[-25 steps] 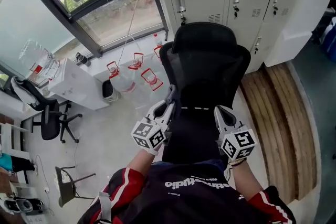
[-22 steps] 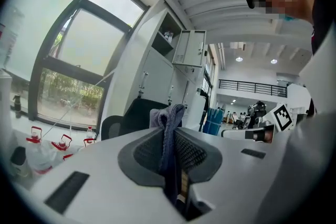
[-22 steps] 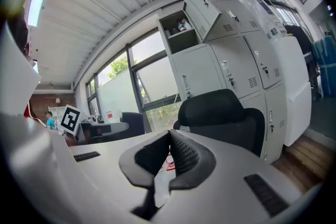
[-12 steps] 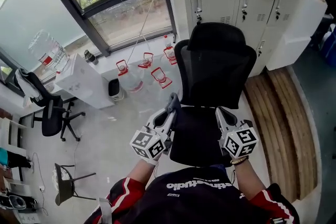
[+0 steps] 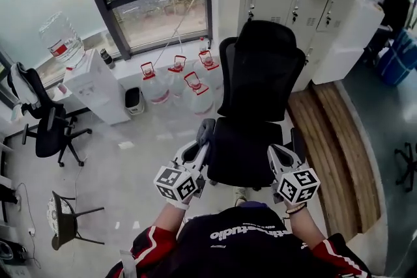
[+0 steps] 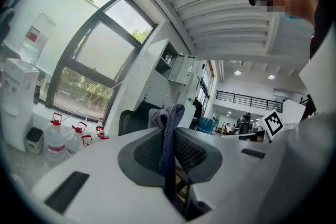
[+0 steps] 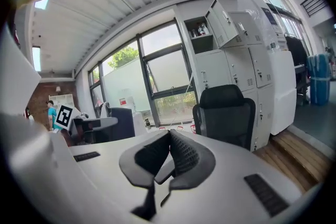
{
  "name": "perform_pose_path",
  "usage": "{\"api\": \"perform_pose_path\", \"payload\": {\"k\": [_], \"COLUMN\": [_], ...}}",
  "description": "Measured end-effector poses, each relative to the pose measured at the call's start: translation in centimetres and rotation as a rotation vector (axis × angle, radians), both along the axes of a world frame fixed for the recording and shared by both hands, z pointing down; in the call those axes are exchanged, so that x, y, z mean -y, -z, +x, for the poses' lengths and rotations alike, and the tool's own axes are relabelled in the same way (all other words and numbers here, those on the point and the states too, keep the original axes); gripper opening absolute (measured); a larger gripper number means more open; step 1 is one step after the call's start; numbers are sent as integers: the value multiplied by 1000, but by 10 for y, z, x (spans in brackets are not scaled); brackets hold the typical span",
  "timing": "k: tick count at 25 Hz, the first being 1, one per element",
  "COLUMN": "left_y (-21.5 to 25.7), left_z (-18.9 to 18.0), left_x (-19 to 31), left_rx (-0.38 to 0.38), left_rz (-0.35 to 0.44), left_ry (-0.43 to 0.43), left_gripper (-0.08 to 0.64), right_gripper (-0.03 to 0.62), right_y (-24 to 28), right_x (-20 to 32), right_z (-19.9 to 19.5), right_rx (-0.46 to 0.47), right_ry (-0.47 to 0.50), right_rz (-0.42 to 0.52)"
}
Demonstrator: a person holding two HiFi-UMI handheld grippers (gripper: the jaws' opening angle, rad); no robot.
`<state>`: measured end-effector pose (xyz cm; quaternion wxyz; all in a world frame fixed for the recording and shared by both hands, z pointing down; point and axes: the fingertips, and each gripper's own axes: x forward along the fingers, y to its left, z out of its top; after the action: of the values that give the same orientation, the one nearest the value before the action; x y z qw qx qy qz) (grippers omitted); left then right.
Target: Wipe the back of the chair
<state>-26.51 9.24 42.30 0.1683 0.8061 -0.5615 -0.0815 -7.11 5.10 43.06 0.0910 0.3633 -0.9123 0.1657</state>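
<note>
chair (image 5: 260,75) now sits further out from both grippers than 1 s back; left gripper (image 5: 197,150) clamped on cloth (image 6: 167,117), right gripper (image 7: 169,140) closed, empty

1. White print is seen across the person's dark top (image 5: 246,233), upside down in the head view. Only "studio" can be made out; the rest is not legible.
2. Black-and-white square code markers are carried on the cubes of the left gripper (image 5: 202,139) and the right gripper (image 5: 273,152). No letters or numbers are shown on them.
3. A red label is seen on the water bottle (image 5: 60,42). Its print is too small to be read.
</note>
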Motion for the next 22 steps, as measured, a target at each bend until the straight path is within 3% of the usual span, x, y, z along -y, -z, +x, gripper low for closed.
{"api": "perform_pose_path", "payload": {"k": [12,22], "left_y": [24,28], "left_z": [65,194], "left_x": [-93,-184], "left_rx": [-14,17], "left_rz": [44,40], "left_ry": [-57,-82], "left_gripper": [57,57], "right_gripper": [15,15], "right_y": [30,24], "right_x": [-107,-211], "right_z": [39,170], "right_rx": [-11,18], "right_ry": [11,-12], "right_rz": [71,89]}}
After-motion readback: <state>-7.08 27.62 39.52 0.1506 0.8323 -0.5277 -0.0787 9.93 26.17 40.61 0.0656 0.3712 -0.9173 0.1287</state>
